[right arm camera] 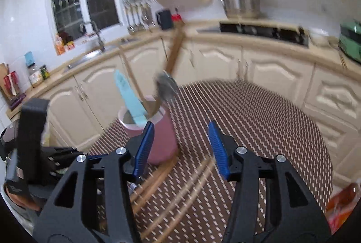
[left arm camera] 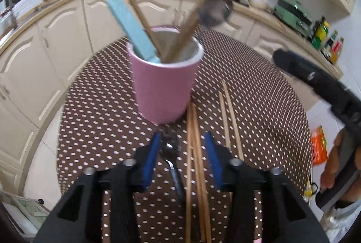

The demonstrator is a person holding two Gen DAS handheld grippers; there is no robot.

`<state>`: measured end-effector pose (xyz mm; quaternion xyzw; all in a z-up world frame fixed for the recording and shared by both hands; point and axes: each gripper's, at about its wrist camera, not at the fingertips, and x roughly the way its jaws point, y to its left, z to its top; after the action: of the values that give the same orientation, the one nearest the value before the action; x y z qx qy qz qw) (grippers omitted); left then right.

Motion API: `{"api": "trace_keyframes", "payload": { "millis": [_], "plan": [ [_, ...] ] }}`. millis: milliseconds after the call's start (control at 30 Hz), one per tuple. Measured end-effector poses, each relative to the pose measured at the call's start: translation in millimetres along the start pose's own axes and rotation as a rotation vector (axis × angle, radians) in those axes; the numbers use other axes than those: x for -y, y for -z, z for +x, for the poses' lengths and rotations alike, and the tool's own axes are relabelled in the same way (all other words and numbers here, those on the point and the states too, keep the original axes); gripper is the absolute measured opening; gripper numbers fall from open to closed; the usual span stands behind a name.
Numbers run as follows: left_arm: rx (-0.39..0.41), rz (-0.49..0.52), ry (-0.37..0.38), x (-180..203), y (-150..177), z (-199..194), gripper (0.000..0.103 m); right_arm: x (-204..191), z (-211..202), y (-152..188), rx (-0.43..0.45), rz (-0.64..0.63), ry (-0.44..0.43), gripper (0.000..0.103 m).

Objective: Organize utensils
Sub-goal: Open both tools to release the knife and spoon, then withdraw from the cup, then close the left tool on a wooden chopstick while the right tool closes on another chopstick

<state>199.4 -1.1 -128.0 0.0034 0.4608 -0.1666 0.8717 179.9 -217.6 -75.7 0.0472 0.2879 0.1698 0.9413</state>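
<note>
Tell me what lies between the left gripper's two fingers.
In the left wrist view, a dark-handled metal spoon and several wooden chopsticks lie on the tablecloth between them.

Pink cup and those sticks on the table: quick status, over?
Left gripper open, over a spoon and chopsticks. Right gripper open, empty. Cup upright, part filled. Nothing in the way.

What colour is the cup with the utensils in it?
Pink, with a white inside. The cup shows best in the left wrist view.
</note>
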Motion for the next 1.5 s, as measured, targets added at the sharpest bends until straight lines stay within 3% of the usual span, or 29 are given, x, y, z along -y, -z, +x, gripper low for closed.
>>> {"api": "trace_keyframes", "payload": {
  "millis": [267,600,967,1333,1400,1500],
  "plan": [
    [-0.140,0.023,-0.006,13.0,-8.5,43.4,0.013,37.9,25.3,40.3,-0.177,0.107,0.023,0.053],
    [-0.202,0.028,-0.057,18.5,-9.1,74.2,0.008,45.9,35.3,61.6,-0.245,0.139,0.006,0.053],
    [-0.180,0.032,-0.058,22.8,-19.9,84.1,0.005,48.1,52.9,61.4,-0.310,0.138,0.018,0.053],
    [-0.073,0.018,-0.020,30.4,-10.9,49.8,0.005,42.4,96.4,37.2,-0.411,0.138,0.038,0.052],
    [-0.059,0.018,-0.009,32.0,-10.2,44.2,0.005,38.6,107.1,35.0,-0.439,0.115,0.068,0.041],
    [-0.042,0.019,0.003,33.5,-8.7,37.0,0.005,37.6,116.9,34.9,-0.458,0.084,0.097,0.036]
  ]
}}
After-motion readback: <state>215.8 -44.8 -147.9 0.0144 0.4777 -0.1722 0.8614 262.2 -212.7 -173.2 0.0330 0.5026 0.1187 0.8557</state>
